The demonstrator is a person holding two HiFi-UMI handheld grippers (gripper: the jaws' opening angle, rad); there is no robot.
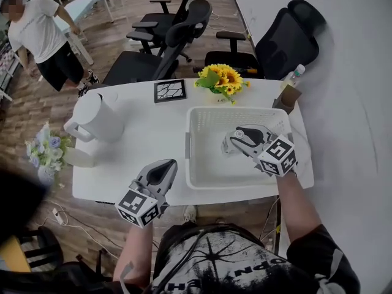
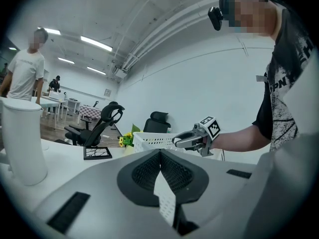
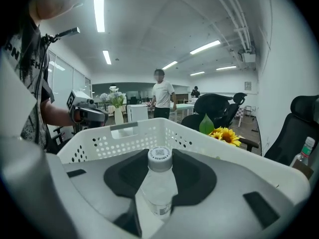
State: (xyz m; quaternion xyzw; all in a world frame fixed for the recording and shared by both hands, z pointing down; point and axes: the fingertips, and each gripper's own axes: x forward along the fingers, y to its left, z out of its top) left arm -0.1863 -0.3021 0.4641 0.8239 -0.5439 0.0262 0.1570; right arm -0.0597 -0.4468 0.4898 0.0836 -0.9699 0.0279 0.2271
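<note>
Right gripper view: the bottle (image 3: 159, 180) shows its cap and upper body only; the base is hidden between the pads. Cap print is too small to read. Head view: the right claw (image 1: 231, 143) covers that bottle inside the basket (image 1: 233, 109). Beyond the basket's far right corner, a second bottle (image 1: 296, 73) is half hidden behind a box (image 1: 285, 98).

White perforated basket (image 1: 229, 109), clear bottle (image 3: 158, 183) with white cap, yellow sunflowers (image 1: 223, 78), white jug (image 1: 98, 118)
</note>
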